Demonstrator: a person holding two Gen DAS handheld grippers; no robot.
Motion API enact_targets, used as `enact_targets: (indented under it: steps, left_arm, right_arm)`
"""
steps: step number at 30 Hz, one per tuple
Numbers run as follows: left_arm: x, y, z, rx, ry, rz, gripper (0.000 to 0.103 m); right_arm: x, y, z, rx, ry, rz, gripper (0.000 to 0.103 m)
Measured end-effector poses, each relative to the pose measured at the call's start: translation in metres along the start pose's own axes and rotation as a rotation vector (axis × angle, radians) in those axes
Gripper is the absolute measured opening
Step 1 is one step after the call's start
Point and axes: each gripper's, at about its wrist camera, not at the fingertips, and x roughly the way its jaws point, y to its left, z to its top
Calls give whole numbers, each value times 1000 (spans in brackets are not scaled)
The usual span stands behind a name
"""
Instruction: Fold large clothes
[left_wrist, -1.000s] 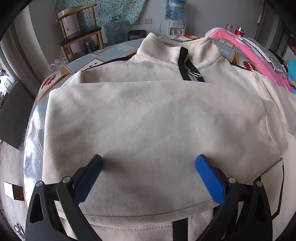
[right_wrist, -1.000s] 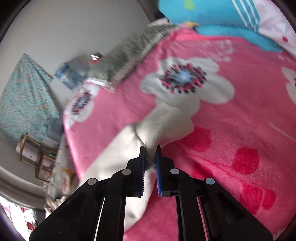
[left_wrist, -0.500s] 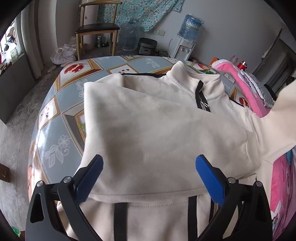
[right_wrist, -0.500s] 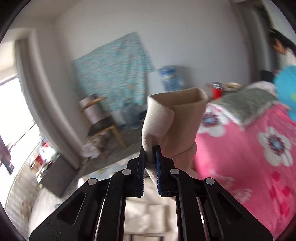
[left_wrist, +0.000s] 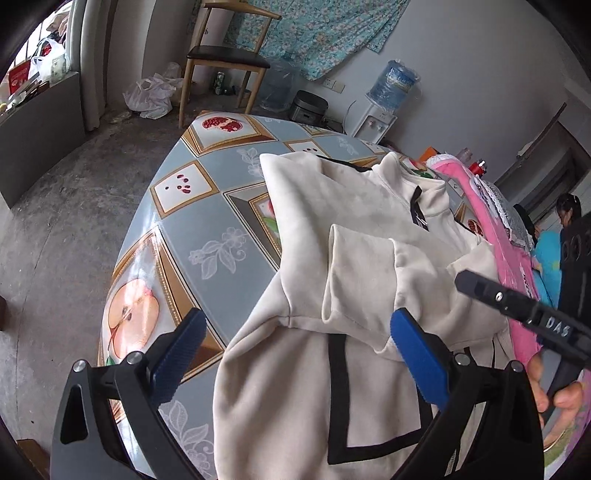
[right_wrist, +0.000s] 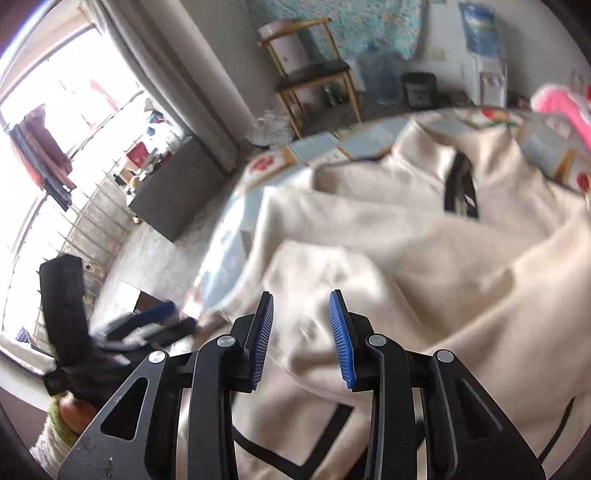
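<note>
A cream zip jacket (left_wrist: 314, 206) with black trim lies on the patterned table (left_wrist: 207, 225). One sleeve (left_wrist: 362, 273) is folded across its body, cuff towards the left. My left gripper (left_wrist: 299, 354) hovers open and wide over the jacket's hem, with nothing between its pads. The right gripper (right_wrist: 303, 339) hangs just above the folded sleeve (right_wrist: 325, 280); its jaws are opening and the pads press on nothing. In the left wrist view the right gripper's black body (left_wrist: 517, 306) shows at the right, held by a hand (left_wrist: 554, 398). The left gripper (right_wrist: 147, 321) appears blurred at the left of the right wrist view.
A pink flowered blanket (left_wrist: 495, 236) lies along the table's right side. Beyond the table stand a wooden chair (left_wrist: 225, 59), a water dispenser (left_wrist: 391, 88) and a rice cooker (left_wrist: 308, 107). A person (left_wrist: 569, 214) sits at the far right. The table's left edge drops to a concrete floor.
The right gripper carried the sleeve from the pink blanket over the jacket's body, then opened and let it go. The left gripper drew back leftwards, showing more bare table.
</note>
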Motion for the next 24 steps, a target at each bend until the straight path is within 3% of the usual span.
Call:
enact_targets:
  steps: [3, 6, 8, 12, 15, 17, 24]
  left_arm:
    - [-1, -6, 9, 28, -42, -35, 98]
    - [3, -21, 21, 58, -73, -75, 91]
    - [13, -31, 30, 77, -63, -94, 83]
    - [47, -48, 45, 100, 8, -82, 55]
    - [70, -54, 49, 114, 70, -54, 42]
    - [83, -55, 49, 116, 114, -25, 40]
    - [103, -46, 45, 64, 181, 39, 34]
  right_arm:
    - [-22, -42, -17, 82, -42, -36, 35]
    - [-61, -90, -29, 170, -110, -121, 38]
    - [-84, -122, -33, 222, -147, -186, 42]
    - [-125, -194, -38, 349, -205, -276, 49]
    - [-153, -244, -39, 446, -242, -272, 55]
    - [-155, -271, -31, 491, -231, -258, 55]
    - [-105, -317, 2, 578, -117, -165, 55]
